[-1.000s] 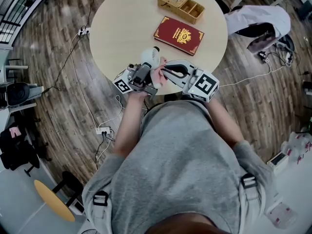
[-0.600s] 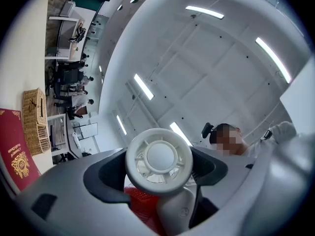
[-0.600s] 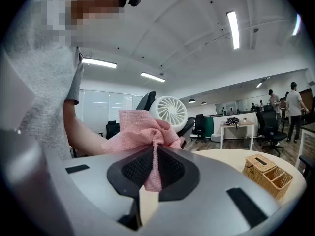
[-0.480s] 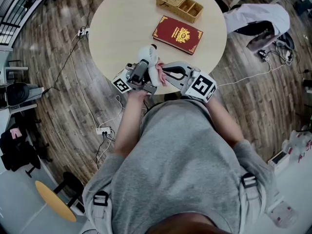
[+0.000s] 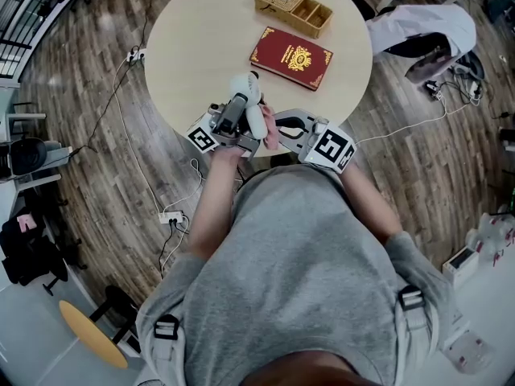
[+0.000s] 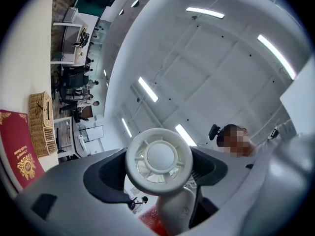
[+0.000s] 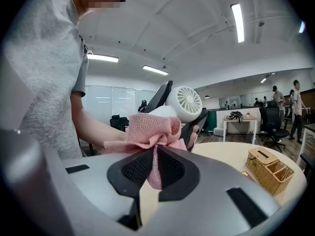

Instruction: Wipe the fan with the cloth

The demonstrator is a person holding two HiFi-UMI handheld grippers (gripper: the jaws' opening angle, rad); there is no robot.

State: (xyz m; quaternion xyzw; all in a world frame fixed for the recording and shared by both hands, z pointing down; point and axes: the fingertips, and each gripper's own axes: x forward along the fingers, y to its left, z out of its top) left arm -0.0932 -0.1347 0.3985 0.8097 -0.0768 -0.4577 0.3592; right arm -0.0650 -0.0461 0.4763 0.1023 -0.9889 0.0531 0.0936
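1. Round table lay ahead of both tongs.
2. Left gripper was clamped on the white fan at its handle.
3. Right gripper pinched the pink cloth, which lay against the fan's handle, just beside the left jaws.

Round beige table stood on wood floor. Red book w/ gold crest lay flat near table's far side, wicker basket just beyond it, not touching. Power strip & cables lay on floor; yellow stool at bottom left.
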